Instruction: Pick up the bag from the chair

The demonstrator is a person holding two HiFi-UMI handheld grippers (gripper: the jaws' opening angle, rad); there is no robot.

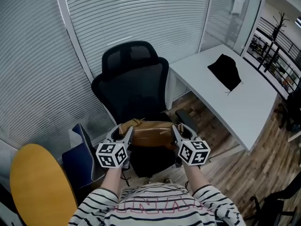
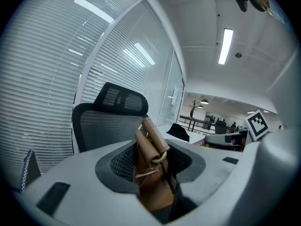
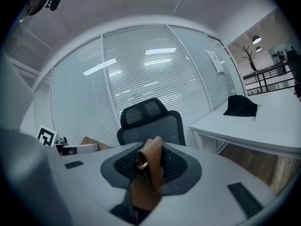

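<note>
Gripping the bag (image 1: 149, 134) at both ends, left claw (image 1: 123, 134) clamped on its left end, right claw (image 1: 178, 134) on its right, likely so it hangs level over the near seat edge of the chair (image 1: 136, 84).

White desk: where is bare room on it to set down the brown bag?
The white desk is bare from the black cloth to its near end, and between that cloth and the blinds. The yellow round table is bare too. It is crowded at the chair, where the left claw and the right claw grip the brown bag.
</note>
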